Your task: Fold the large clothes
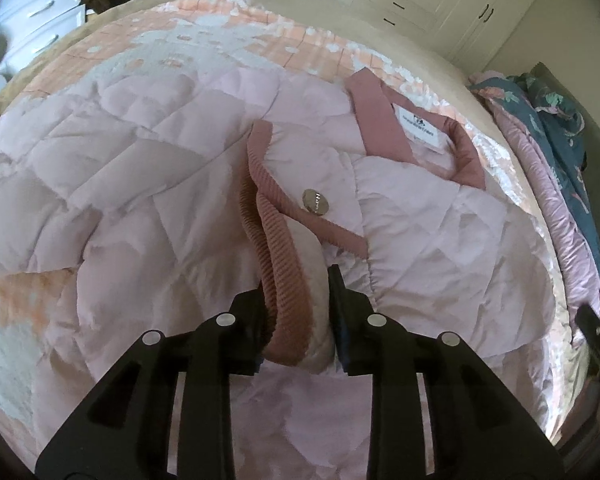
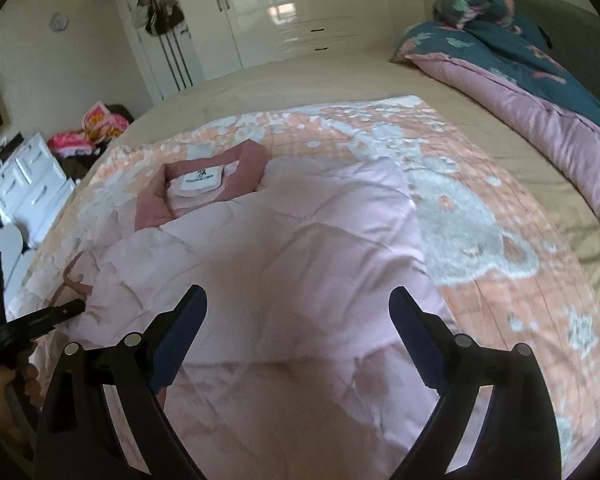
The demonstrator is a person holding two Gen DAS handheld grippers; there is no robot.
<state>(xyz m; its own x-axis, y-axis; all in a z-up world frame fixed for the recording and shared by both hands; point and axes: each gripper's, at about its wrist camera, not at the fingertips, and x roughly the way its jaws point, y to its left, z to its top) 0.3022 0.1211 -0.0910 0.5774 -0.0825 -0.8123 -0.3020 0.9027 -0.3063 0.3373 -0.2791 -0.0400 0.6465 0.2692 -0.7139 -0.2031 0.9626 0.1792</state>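
A pale pink quilted jacket (image 2: 300, 240) is seen laid flat on a peach-and-white blanket (image 2: 480, 200) that covers the bed (image 2: 320, 76). In the right wrist view its long axis is seen running from the dusty-rose collar (image 2: 204, 188), at the far left, down toward the camera, so the collar end points away, toward the white wardrobe (image 2: 300, 12). The white label (image 2: 198, 182) inside the collar faces up.

At the left edge of that view, left of the collar, the left tongs (image 1: 296, 316) are held by a hand (image 2: 4, 384) at the jacket's side. In the left wrist view they are seen pinching a ribbed rose cuff (image 1: 276, 256) of a sleeve folded across the jacket front; the cuff is gripped between the two pads. A metal button (image 1: 316, 201) is seen just beyond the cuff, nearer the collar.

Right of the collar and nearer the camera, the right tongs (image 2: 298, 328) are spread wide above the jacket's lower body, with nothing between the pads; whether the cloth is touched cannot be told.

Far right of the collar, a teal-and-pink duvet (image 2: 520, 80) is bunched on the bed.
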